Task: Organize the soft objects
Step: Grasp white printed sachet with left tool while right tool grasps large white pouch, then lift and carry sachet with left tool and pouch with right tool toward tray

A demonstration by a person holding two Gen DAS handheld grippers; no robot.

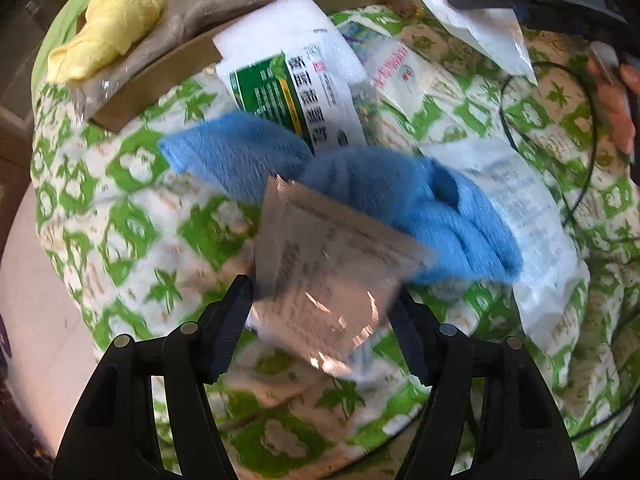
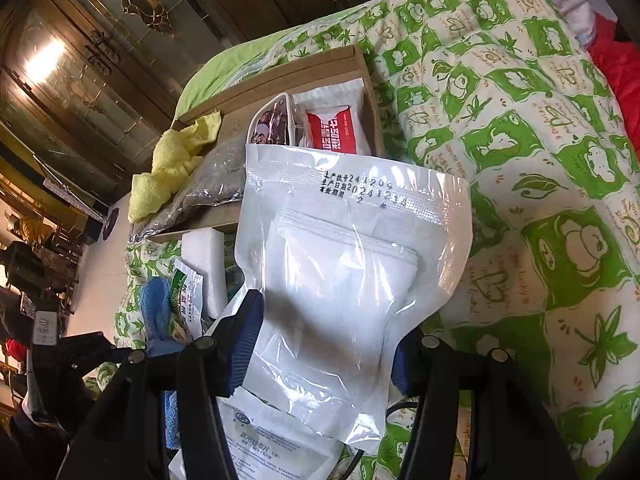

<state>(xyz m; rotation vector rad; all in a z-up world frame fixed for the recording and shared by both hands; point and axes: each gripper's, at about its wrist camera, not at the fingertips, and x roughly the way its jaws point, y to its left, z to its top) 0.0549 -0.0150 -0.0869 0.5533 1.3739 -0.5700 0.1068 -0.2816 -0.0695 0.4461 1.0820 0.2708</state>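
Left gripper: in the left wrist view a clear plastic packet is seen between the two black fingers at the bottom middle. The picture is blurred there, so it cannot be told whether the packet is squeezed or only lies between them.
Right gripper: it is clenched on a white pouch, which is held up in the middle of the right wrist view.
Blue towel: it is spread on the bed across the middle of the left wrist view, just above the clear packet.
Green-label pack: it lies just above the blue towel, in the upper middle.
Cardboard box: it is set on the bed, upper middle of the right wrist view. A red packet is inside it.
Yellow cloth: it is draped over the box edge at the upper left.
Bed cover: it is green and white, under everything.
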